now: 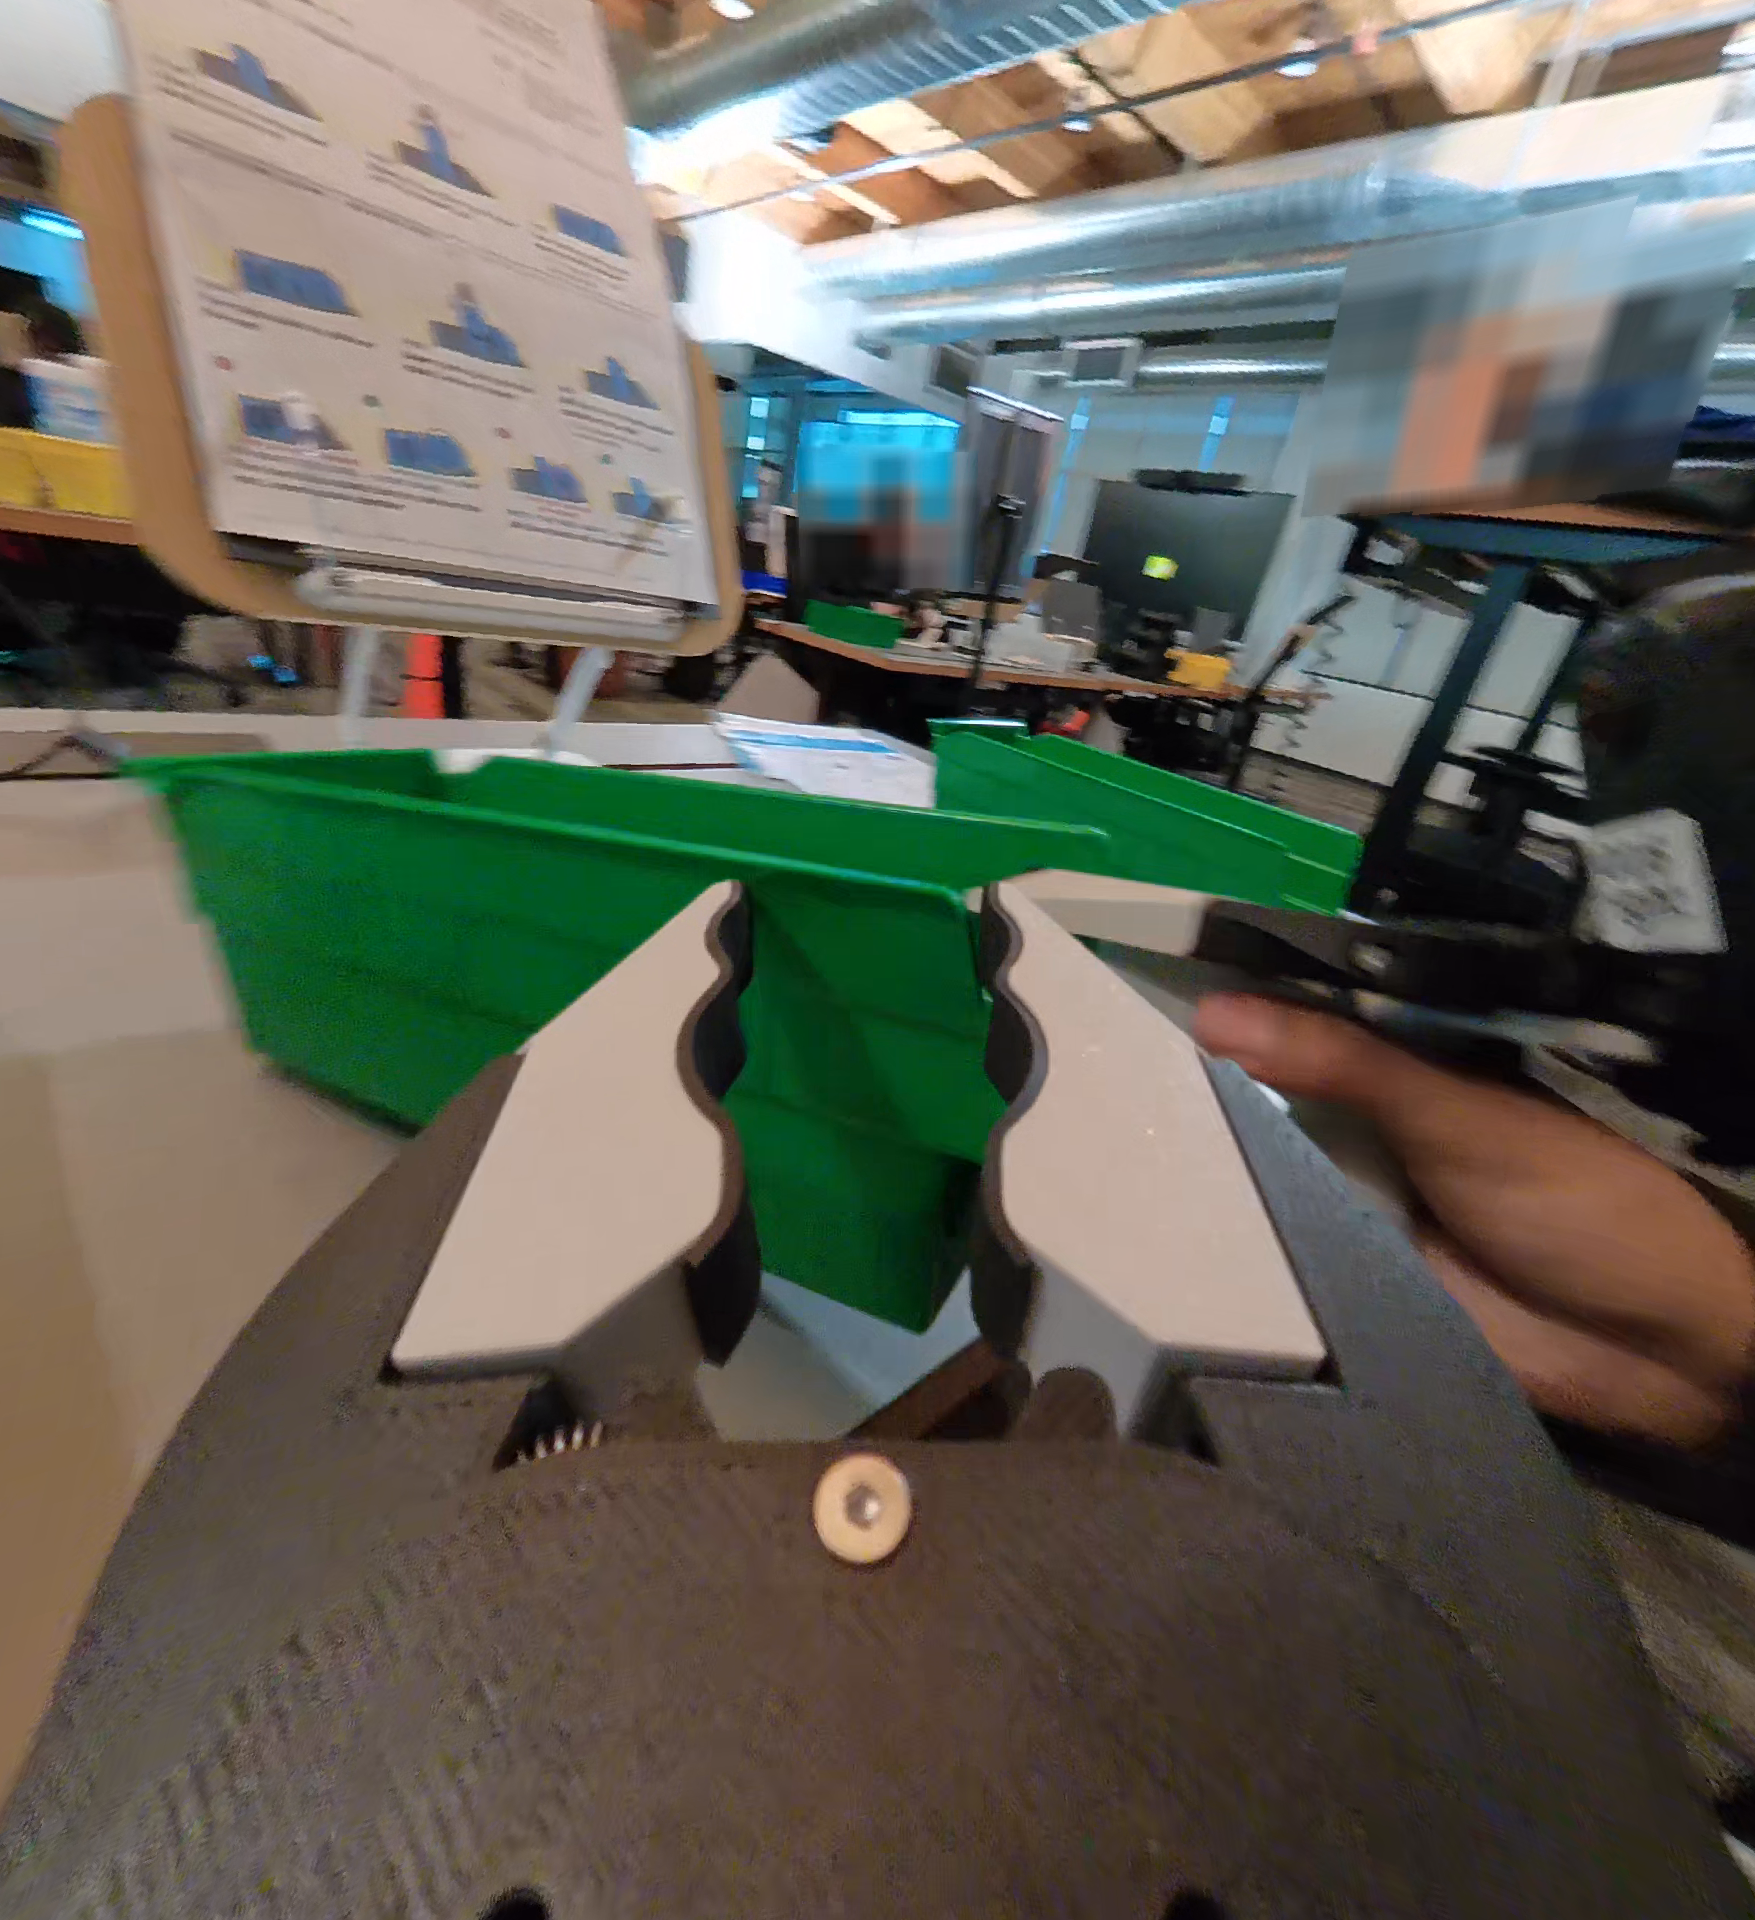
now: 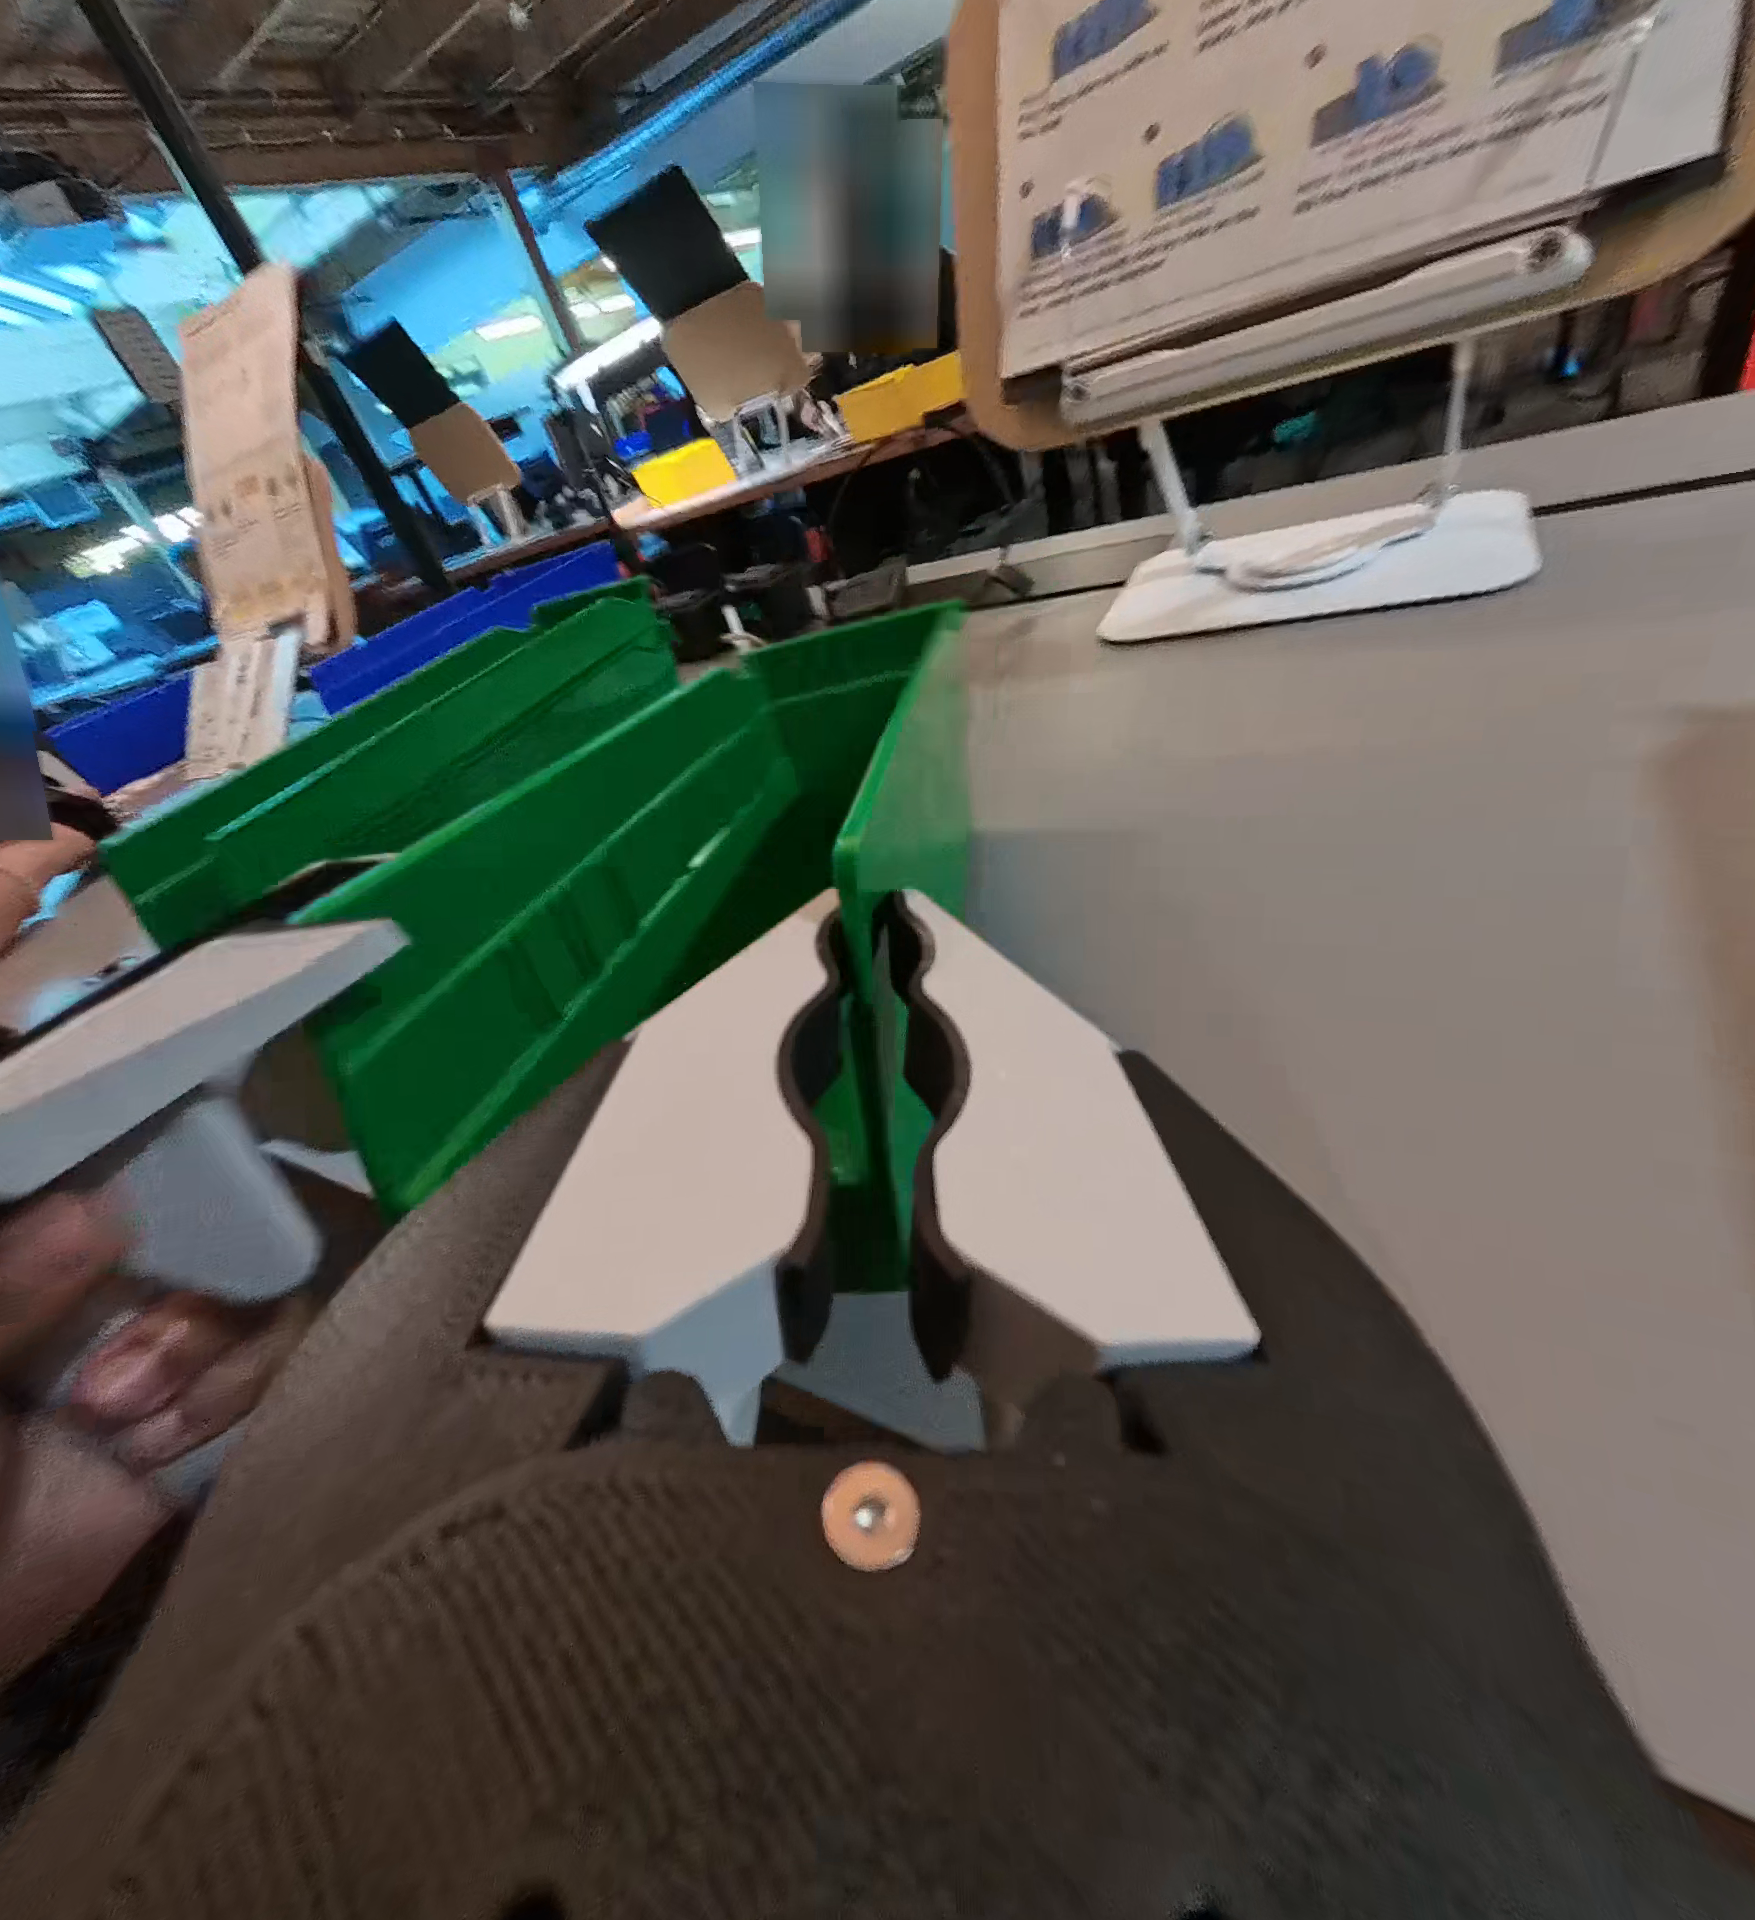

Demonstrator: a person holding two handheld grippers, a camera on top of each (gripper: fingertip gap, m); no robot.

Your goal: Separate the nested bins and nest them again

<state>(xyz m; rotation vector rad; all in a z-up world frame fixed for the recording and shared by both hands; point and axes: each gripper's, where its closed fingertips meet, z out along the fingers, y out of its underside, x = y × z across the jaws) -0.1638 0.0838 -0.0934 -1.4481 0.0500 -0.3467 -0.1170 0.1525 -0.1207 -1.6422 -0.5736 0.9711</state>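
In the left wrist view a long green bin (image 1: 457,935) hangs tilted above the table. Its narrow end sits between my left gripper's (image 1: 862,904) fingers, which stand fairly wide and press on it. A second green bin (image 1: 1164,821) lies farther right, apart from the first, with my right gripper (image 1: 1372,956) at its near end. In the right wrist view my right gripper (image 2: 868,914) is shut on the thin side wall of that green bin (image 2: 904,779). The other bin (image 2: 561,914) lies to its left, with a left gripper finger (image 2: 177,997) at its end.
A wooden stand with an instruction sheet (image 1: 405,312) stands at the back of the grey table (image 2: 1372,935) on a white base (image 2: 1351,561). Loose papers (image 1: 821,758) lie behind the bins. A hand (image 1: 1527,1195) holds the right gripper. Blue bins (image 2: 478,623) sit beyond the table.
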